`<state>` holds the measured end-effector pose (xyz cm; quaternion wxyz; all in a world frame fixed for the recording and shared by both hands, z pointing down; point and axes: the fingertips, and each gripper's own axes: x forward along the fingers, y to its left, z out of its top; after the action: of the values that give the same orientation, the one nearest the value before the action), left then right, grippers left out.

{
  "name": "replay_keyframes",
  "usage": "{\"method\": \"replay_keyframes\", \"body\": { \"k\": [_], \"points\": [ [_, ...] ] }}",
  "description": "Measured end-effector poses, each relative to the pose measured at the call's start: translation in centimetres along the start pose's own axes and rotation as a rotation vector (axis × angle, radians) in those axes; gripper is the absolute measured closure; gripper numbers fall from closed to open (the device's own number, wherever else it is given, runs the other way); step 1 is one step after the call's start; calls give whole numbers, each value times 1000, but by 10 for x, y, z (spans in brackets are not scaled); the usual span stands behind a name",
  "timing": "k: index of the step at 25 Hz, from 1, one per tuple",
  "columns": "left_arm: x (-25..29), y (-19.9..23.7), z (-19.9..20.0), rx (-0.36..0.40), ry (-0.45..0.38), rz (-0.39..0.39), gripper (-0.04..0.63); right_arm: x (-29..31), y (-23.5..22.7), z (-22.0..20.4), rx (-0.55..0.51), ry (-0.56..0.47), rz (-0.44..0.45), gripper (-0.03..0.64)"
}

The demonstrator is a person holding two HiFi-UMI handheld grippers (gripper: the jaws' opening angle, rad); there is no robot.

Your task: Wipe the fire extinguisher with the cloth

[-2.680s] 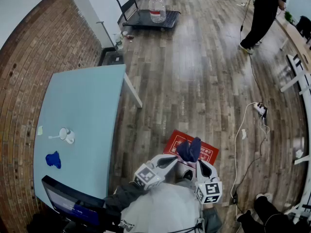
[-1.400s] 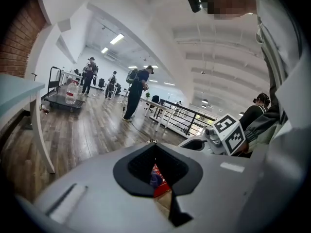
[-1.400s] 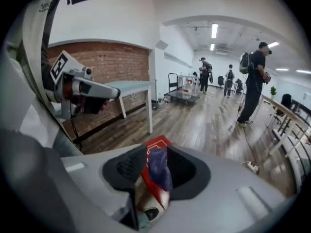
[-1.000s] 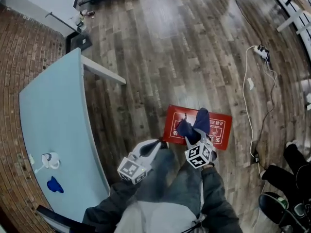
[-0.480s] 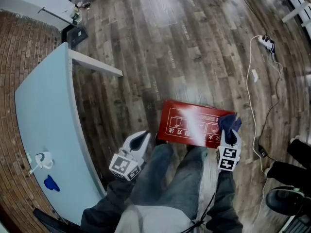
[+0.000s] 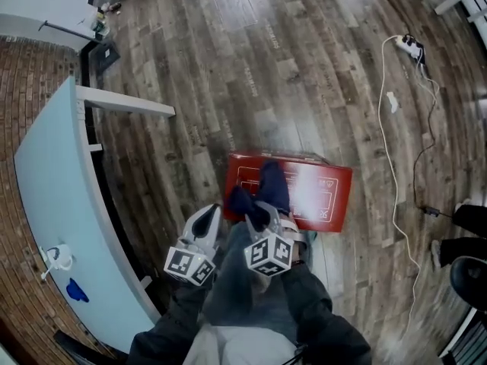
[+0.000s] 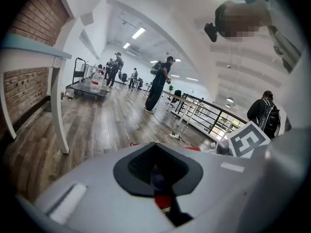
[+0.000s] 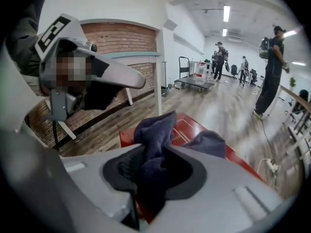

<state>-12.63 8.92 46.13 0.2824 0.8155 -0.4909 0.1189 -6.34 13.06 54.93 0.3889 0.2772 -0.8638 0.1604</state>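
A flat red fire-extinguisher box (image 6: 323,192) lies on the wooden floor in front of my legs. My right gripper (image 6: 268,219) is shut on a dark blue cloth (image 6: 262,187). Its jaws have just been closing with the cloth between them. The cloth hangs over the left part of the box. In the right gripper view the cloth (image 8: 154,135) bunches up out of the jaws above the red box (image 8: 192,126). My left gripper (image 6: 207,223) hovers just left of the box, shut and holding nothing. In its own view the left gripper (image 7: 158,176) shows only a narrow slit.
A pale blue table (image 6: 46,181) runs along the brick wall at left, with a white cup (image 6: 57,258) and a small blue thing (image 6: 76,290) on it. A white cable with a power strip (image 6: 407,46) trails at right. Someone's shoes (image 6: 472,219) stand at the right edge.
My right gripper has swung the cloth from the box's right end back over its left part. The left gripper has dipped a little beside the box.
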Motion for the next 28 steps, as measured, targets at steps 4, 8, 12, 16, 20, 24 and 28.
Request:
{"method": "replay_keyframes", "body": {
  "k": [4, 8, 12, 16, 20, 24, 28],
  "points": [
    [0, -2, 5, 5, -5, -5, 601, -70, -57, -81, 100, 40, -193, 503],
    [-2, -6, 5, 7, -9, -25, 601, -141, -72, -157, 174, 103, -362, 512],
    [-9, -9, 2, 4, -17, -42, 601, -132, -24, -162, 109, 116, -338, 519],
    [-20, 0, -8, 1, -17, -52, 601, -66, 22, -123, 69, 48, -261, 522],
    [-34, 12, -25, 1, 0, -42, 601, 0, 50, -78, 91, -19, -195, 526],
    [-48, 22, -42, -31, 17, -22, 601, 23, 60, -79, 104, -25, -163, 525],
    [-54, 27, -52, -45, 27, -16, 600, 2, 23, -142, 135, 80, -248, 526]
  ]
}}
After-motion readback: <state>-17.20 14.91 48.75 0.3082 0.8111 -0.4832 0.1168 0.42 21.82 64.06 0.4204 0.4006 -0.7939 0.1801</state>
